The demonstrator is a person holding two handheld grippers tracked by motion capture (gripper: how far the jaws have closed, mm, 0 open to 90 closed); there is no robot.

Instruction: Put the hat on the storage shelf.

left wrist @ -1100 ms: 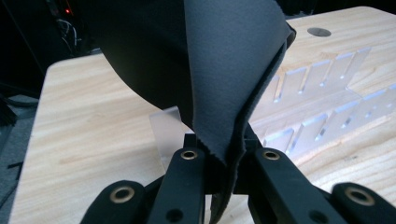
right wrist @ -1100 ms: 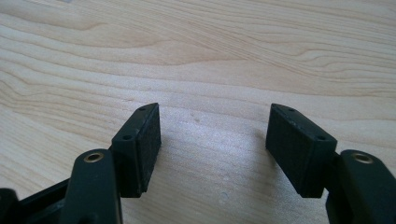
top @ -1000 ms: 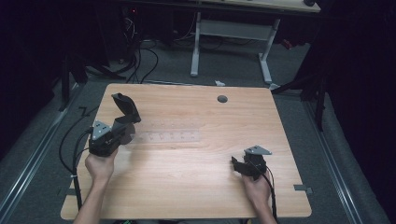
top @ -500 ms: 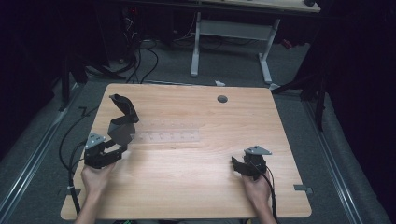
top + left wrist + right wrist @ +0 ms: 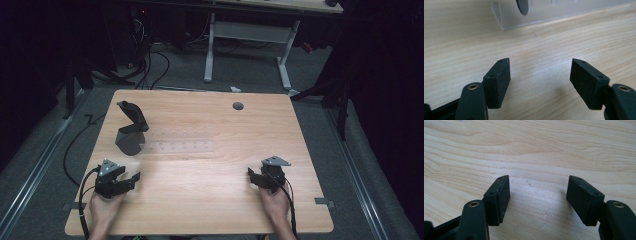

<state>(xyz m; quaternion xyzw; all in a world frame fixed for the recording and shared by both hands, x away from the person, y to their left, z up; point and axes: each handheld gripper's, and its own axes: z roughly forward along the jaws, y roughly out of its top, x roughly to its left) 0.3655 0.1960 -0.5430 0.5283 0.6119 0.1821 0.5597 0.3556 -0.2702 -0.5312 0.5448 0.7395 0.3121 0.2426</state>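
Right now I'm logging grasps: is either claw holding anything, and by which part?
Nothing is held. The left claw, its jaws just opened, and the right claw stand open over bare table, apart from the black object.

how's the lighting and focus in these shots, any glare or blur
High view: the table is lit, its surroundings nearly black, with pale glare around the clear rack. Left gripper view: pads sharp, clear rack blurred. Right gripper view: even light, soft shadows under the pads.

We are holding the left tool (image 5: 131,179), its jaws just opening and empty, and the right tool (image 5: 255,176), jaws gaping.
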